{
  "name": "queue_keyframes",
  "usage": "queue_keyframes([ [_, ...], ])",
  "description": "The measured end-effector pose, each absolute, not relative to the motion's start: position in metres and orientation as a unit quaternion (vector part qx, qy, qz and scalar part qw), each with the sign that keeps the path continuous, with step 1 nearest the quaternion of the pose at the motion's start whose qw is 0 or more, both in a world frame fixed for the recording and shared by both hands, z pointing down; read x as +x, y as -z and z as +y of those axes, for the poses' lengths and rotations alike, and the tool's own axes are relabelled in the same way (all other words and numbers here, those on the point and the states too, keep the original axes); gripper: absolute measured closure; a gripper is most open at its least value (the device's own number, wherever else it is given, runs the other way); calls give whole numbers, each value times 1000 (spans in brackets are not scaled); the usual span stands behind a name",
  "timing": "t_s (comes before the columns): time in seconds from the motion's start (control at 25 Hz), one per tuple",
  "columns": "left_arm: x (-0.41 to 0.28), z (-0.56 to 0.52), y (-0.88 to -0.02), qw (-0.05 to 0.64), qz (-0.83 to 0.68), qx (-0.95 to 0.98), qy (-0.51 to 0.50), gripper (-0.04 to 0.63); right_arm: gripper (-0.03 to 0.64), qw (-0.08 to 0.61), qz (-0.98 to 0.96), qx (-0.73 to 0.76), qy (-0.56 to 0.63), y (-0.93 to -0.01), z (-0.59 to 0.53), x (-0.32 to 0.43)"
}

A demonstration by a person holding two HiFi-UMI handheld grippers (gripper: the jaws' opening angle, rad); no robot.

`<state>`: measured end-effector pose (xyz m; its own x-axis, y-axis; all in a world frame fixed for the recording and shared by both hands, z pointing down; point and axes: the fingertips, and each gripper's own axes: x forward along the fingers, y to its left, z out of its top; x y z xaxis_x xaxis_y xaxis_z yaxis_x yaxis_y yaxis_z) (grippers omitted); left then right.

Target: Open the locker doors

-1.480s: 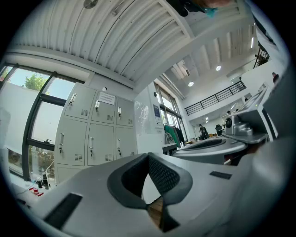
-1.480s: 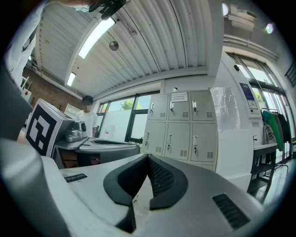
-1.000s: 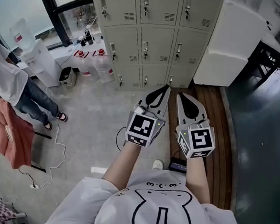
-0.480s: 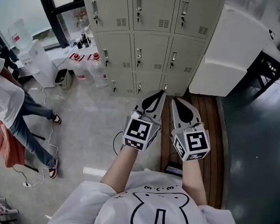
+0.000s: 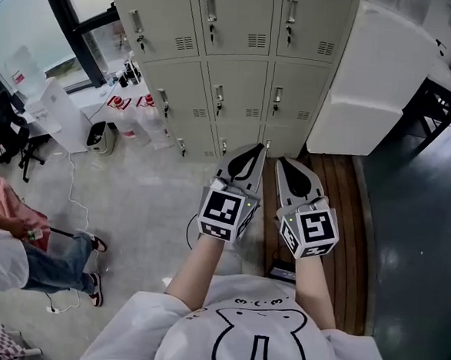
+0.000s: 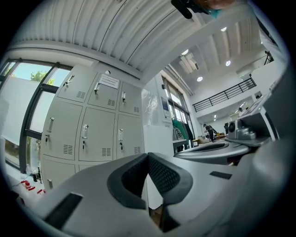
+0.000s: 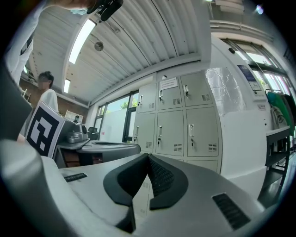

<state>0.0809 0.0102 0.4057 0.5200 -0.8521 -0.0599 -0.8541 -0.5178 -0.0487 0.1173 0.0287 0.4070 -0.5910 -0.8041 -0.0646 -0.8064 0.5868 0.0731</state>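
The grey lockers stand ahead in three columns, every door closed, each with a small handle and key. My left gripper and right gripper are held side by side, pointing level at the bottom row, still short of the doors. Both are shut with nothing between the pads. In the left gripper view the left gripper has its jaws together, and the lockers fill the left side. In the right gripper view the right gripper is likewise shut, with the lockers straight ahead.
A tall white cabinet stands against the lockers' right side, with a dark table beyond it. Water bottles and a white stand crowd the lockers' left. A person walks at the left. A wooden floor strip runs on the right.
Both grippers and the view have moved forward towards the lockers, which now sit closer. The person at the left has walked towards the frame's lower edge. The jaws stay shut.
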Motion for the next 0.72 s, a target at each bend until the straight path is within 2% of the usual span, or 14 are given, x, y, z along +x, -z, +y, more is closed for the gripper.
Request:
queue_keyframes([
  [0.72, 80, -192, -418, 15, 428, -904, -6, 580, 601, -14, 870, -492, -31, -433, -170, 101],
])
